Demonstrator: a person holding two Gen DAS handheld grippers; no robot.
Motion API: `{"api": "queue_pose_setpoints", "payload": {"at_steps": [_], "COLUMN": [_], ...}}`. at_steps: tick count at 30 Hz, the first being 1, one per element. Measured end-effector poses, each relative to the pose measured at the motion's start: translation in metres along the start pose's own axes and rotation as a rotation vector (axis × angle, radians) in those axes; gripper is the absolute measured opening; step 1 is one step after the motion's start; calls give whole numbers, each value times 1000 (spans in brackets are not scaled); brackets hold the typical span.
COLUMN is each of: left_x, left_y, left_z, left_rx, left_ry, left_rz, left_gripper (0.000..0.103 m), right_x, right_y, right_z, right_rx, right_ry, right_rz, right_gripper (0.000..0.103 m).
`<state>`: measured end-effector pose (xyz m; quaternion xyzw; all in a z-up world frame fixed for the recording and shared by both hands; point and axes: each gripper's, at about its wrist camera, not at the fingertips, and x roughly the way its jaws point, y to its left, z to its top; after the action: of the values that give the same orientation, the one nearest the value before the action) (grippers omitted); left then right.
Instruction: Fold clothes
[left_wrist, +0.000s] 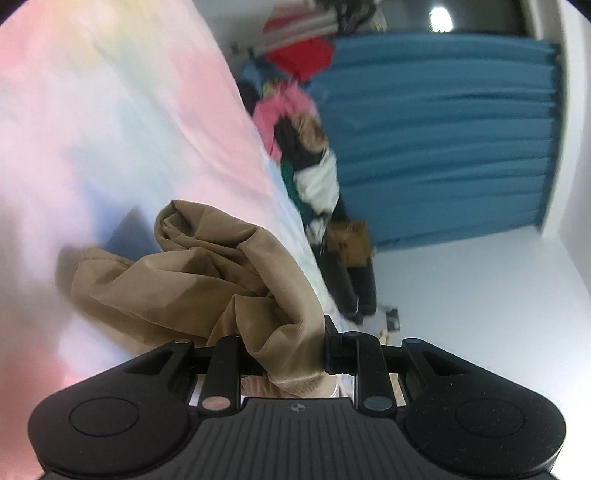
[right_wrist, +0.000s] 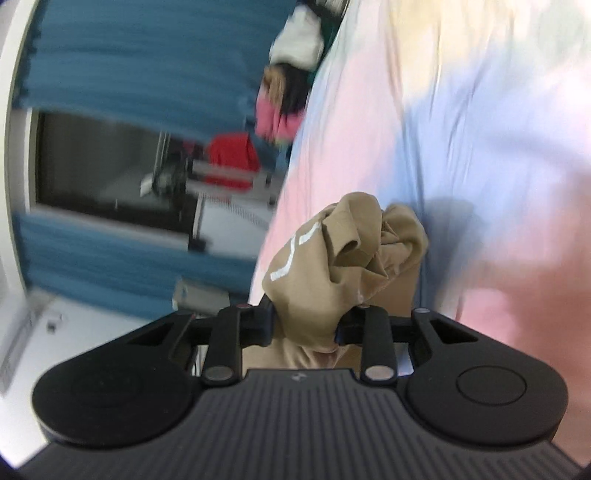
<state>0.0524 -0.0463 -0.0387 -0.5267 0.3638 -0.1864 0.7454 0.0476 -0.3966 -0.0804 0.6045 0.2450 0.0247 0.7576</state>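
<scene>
A crumpled tan garment (left_wrist: 207, 273) is pinched in both the left gripper (left_wrist: 284, 354) and right gripper (right_wrist: 304, 325) above the pastel sheet (left_wrist: 110, 129), jaws closed on bunched cloth, so slipping or a lopsided fold is risked.

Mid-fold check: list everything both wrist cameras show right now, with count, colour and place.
tan garment: one, tan with white line print, bunched on the bedsheet, clamped by both grippers
bedsheet: one, pastel pink, blue and yellow, under the garment
clothes pile: one heap, pink, black, white and green, at the sheet's far edge
red cloth: one, red, beyond the pile
curtain: one, blue, along the wall
left gripper: black, shut on the garment
right gripper: black, shut on the garment
</scene>
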Motion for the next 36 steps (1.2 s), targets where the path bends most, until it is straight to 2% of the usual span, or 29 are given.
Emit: {"api": "queue_pose_setpoints", "payload": {"at_steps": [4, 9, 12, 15, 18, 22, 25, 29, 33, 36], "left_x": [91, 208, 255, 293, 319, 334, 312, 292, 283, 273], "left_y": [-45, -104, -131, -130, -99, -53, -25, 3, 17, 11], "left_z": [-6, -8, -17, -28, -27, -24, -34, -46, -52, -51], "left_rx": [49, 158, 255, 314, 339, 399, 468, 534, 621, 663], "left_ry": [92, 147, 147, 153, 183, 242, 301, 373, 376, 362], "left_rz": [25, 22, 10, 45, 104, 161, 157, 198, 246, 267], "left_gripper": [26, 25, 26, 26, 26, 26, 27, 28, 34, 38], "right_x": [-10, -2, 3, 5, 26, 42, 33, 21, 21, 23], "right_y": [2, 11, 12, -7, -35, -82, -110, -130, -147, -142], "right_z": [74, 167, 212, 235, 236, 224, 204, 174, 152, 148], "right_rx": [-9, -89, -133, -161, -185, -165, -95, -78, -68, -75], "right_ry": [-100, -210, -275, -315, -324, -271, -234, -174, -140, -139], "right_rz": [-38, -83, -100, -129, -181, -256, -264, -310, -362, -378], "right_gripper": [32, 32, 32, 32, 32, 32, 31, 32, 32, 35]}}
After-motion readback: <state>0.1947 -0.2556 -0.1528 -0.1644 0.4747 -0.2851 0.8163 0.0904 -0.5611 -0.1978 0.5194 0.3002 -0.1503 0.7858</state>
